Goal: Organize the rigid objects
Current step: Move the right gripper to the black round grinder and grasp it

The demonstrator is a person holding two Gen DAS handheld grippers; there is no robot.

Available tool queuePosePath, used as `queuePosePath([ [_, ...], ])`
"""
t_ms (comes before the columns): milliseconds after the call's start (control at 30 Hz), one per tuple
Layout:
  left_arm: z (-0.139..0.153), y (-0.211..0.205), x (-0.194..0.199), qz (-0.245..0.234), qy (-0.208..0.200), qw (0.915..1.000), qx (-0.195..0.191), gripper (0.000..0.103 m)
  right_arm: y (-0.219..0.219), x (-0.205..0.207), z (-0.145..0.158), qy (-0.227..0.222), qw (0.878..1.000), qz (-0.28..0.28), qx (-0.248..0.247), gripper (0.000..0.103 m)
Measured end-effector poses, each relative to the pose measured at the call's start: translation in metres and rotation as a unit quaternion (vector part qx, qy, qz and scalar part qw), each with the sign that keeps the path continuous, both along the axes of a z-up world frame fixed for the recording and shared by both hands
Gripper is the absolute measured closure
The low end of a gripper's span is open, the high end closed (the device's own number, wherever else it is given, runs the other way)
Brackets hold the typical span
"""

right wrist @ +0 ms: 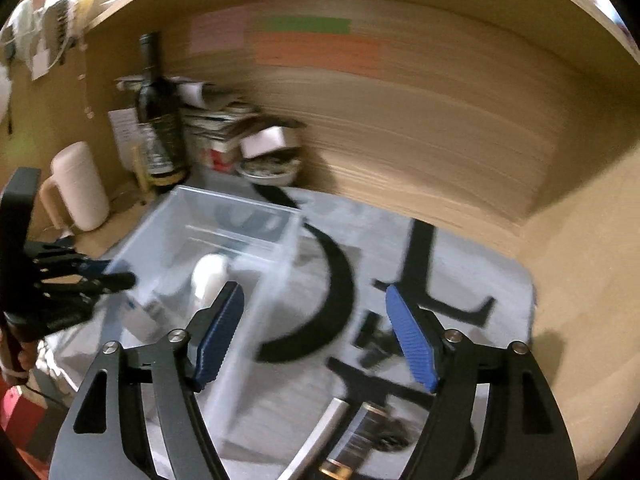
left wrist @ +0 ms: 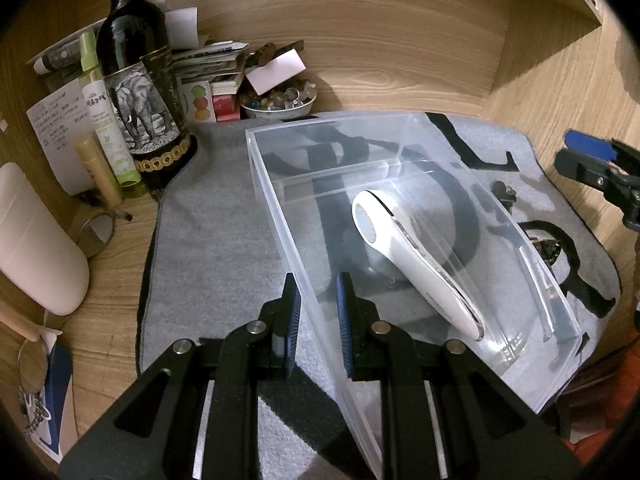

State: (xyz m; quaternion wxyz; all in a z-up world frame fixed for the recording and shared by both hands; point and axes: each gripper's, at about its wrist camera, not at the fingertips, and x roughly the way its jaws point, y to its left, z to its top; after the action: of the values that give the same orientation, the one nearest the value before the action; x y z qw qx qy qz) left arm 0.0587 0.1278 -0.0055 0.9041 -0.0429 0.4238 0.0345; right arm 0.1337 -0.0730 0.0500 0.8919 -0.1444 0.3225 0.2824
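A clear plastic bin (left wrist: 280,216) stands on a grey mat (left wrist: 208,216) and holds a white handheld device (left wrist: 416,268). My left gripper (left wrist: 318,304) is shut on the bin's near left wall, one pad on each side. The bin (right wrist: 288,224) and white device (right wrist: 210,276) also show, blurred, in the right wrist view. My right gripper (right wrist: 314,332) is open and empty above the mat, right of the bin; it also shows in the left wrist view (left wrist: 596,164). Small dark metal objects (right wrist: 374,344) and a dark cylinder with gold end (right wrist: 352,444) lie on the mat below it.
A wine bottle (left wrist: 136,80), spray bottle (left wrist: 106,120), tube (left wrist: 98,170), white container (left wrist: 36,240), papers and a bowl of beads (left wrist: 280,102) crowd the back left. Wooden walls (left wrist: 400,48) enclose the desk. Dark clips (left wrist: 504,192) lie right of the bin.
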Motion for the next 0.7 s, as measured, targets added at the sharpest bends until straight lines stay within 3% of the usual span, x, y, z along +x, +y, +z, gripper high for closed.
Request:
queuePosePath([
  [267, 0.000, -0.001, 0.001, 0.004, 0.002, 1.0000, 0.001, 0.086, -0.048, 0.006, -0.030, 0.038, 0.997, -0.062, -0.010, 0.032],
  [700, 0.000, 0.000, 0.002, 0.006, 0.004, 1.0000, 0.005, 0.086, -0.088, 0.000, -0.086, 0.111, 0.988, -0.111, -0.004, 0.033],
])
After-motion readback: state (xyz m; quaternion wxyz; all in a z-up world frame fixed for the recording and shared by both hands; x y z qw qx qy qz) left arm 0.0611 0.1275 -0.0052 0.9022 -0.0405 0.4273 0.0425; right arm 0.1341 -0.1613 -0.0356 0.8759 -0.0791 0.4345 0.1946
